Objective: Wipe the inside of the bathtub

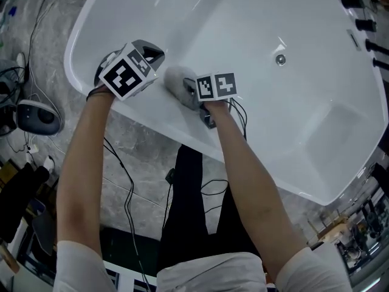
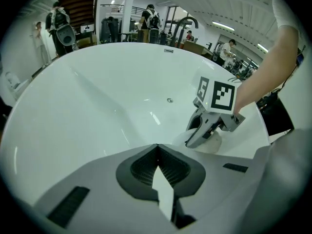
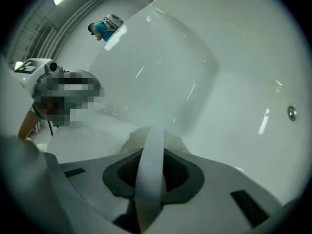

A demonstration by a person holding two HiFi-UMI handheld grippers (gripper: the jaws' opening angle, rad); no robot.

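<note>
Head view: grey veined stone floor (image 1: 143, 148) with black cables (image 1: 126, 190) is surrounding a glossy white bathtub (image 1: 273, 17). The left gripper (image 1: 153, 52) is sitting over the tub's near rim. The right gripper (image 1: 189, 91) is pressing a fuzzy grey-white wiping pad (image 1: 175, 78) against the inner wall just below that rim. The drain (image 1: 280, 59) is lying well apart on the tub floor.

Left gripper view: an open workshop with ceiling strip lights is showing beyond the far rim. The ribbed dark pads (image 2: 146, 167) are meeting, gripping nothing.

Right gripper view: the smooth curved tub wall is filling the background. The jaws are clamping the pad's smooth white band (image 3: 150, 172), with its fluffy body lying just beyond against the wall.
</note>
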